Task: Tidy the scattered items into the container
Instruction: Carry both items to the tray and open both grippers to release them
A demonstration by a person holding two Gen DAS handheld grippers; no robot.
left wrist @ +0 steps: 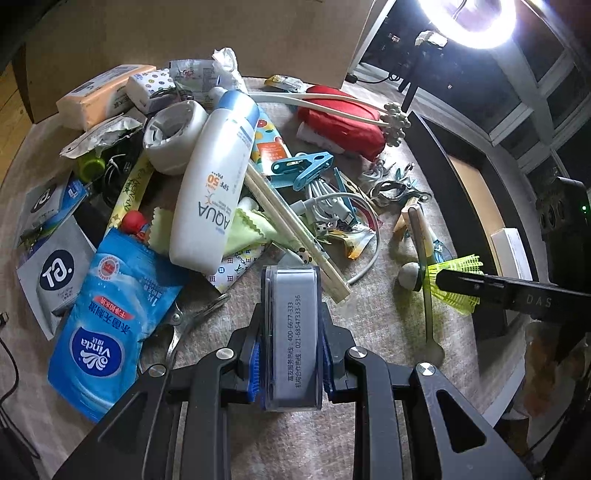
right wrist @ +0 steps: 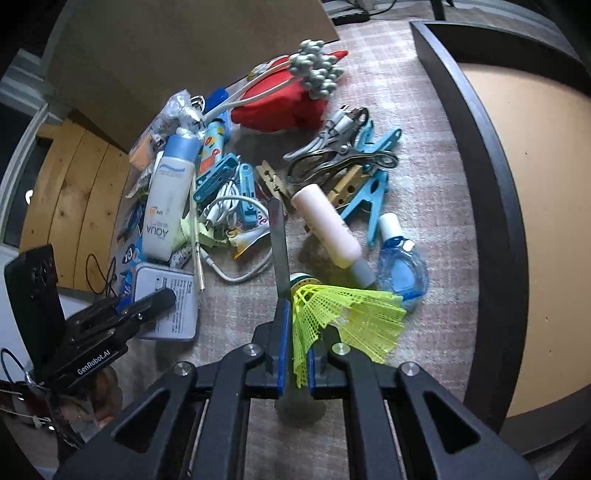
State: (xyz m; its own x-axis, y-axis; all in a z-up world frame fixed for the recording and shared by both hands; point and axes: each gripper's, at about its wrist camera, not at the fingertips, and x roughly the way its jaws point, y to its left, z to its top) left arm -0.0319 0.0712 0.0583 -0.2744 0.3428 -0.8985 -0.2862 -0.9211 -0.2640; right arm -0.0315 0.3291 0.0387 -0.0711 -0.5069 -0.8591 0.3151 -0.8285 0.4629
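My left gripper (left wrist: pixel 291 354) is shut on a flat grey case with a clear cover (left wrist: pixel 291 325), held on edge between the blue pads above the cloth-covered table. From the right wrist view the same case (right wrist: pixel 166 291) shows in the left gripper (right wrist: pixel 151 301) at the lower left. My right gripper (right wrist: pixel 299 354) is shut on the skirt of a yellow plastic shuttlecock (right wrist: pixel 351 314), whose cork end points away from me. In the left wrist view the shuttlecock (left wrist: pixel 458 280) sits in the right gripper's black finger (left wrist: pixel 491 288). The dark-rimmed container (right wrist: pixel 491 184) with a tan floor lies to the right.
A heap covers the table: a white AQUA sunscreen bottle (left wrist: pixel 210 184), a blue Vinda wipes pack (left wrist: pixel 110 321), a red pouch (left wrist: pixel 340 122), pegs and clips (right wrist: pixel 369 173), a white cable (right wrist: pixel 236 206), a pink tube (right wrist: pixel 328 225), a blue dropper bottle (right wrist: pixel 402 258) and a metal spoon (left wrist: pixel 428 306). A cardboard box (left wrist: pixel 184 33) stands behind.
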